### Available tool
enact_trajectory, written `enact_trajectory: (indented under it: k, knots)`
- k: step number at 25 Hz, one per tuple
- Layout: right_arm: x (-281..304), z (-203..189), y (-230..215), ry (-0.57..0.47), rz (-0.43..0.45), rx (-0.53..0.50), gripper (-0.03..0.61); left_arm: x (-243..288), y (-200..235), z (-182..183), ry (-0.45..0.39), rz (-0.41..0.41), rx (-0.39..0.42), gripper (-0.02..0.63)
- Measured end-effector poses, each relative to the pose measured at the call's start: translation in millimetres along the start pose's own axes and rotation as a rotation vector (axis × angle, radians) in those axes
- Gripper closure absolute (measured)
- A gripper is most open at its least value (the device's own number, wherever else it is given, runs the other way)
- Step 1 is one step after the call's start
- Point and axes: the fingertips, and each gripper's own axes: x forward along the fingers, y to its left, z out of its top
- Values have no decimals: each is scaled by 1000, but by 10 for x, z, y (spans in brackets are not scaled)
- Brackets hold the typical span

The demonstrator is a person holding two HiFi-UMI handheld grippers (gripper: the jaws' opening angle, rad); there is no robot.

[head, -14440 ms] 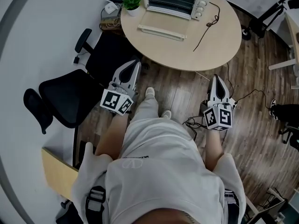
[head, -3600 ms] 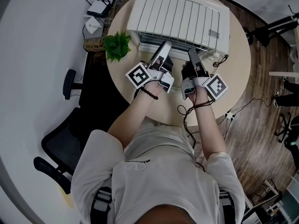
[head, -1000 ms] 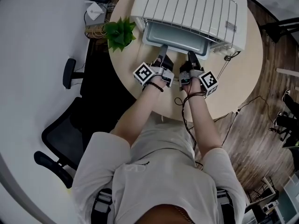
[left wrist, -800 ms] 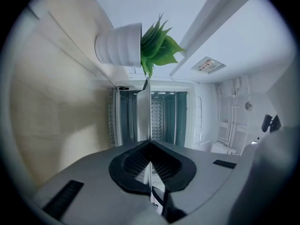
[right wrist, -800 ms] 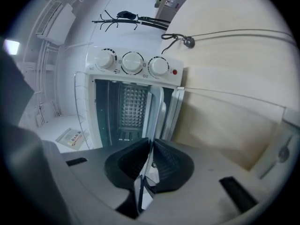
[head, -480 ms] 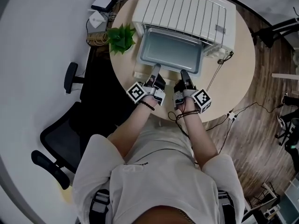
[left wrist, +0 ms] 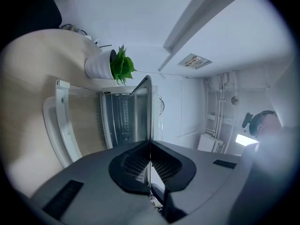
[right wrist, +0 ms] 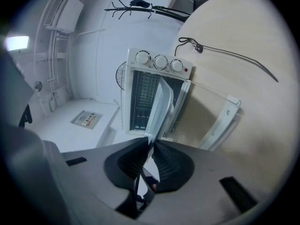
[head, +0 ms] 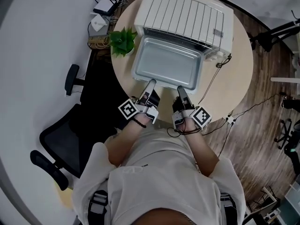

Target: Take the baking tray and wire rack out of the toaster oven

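Observation:
A grey baking tray (head: pixel 168 64) hangs almost wholly outside the white toaster oven (head: pixel 185 15), over the oven's dropped glass door. My left gripper (head: pixel 151 83) is shut on the tray's near rim at its left. My right gripper (head: pixel 180 89) is shut on the same rim at its right; its jaws have just eased open a little with the rim still pinched. In the left gripper view the tray (left wrist: pixel 149 107) runs edge-on out of the jaws. The right gripper view shows the tray (right wrist: pixel 161 107) the same way. A grid pattern (right wrist: pixel 145 95) shows inside the oven; I cannot tell whether it is the wire rack.
The oven stands on a round wooden table (head: pixel 239 64). A potted plant (head: pixel 123 41) sits left of the oven, close to the tray's far left corner. A dark cable (head: pixel 213 78) trails from the oven's right side. A black office chair (head: pixel 61 125) stands at the left.
The tray has slid out of the oven toward the person. Both grippers have drawn back and risen together, still holding its near rim.

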Motion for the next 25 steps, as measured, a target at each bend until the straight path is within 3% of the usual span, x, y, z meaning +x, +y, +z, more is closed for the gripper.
enact_trajectory:
  k: [5, 10, 18, 25]
  knots:
    - [-231, -215, 272, 57, 19, -24, 546, -250, -338, -27, 19, -22, 16, 611]
    - [-384, -332, 603, 95, 65, -128, 545, -372, -727, 0, 26, -73, 52, 609]
    - [-458, -263, 1074, 78, 162, -282, 545, -272, -1190, 24, 45, -180, 100, 609]
    - [-289, 6, 1181, 33, 175, -330, 545, 70, -1202, 78, 35, -214, 86, 609]
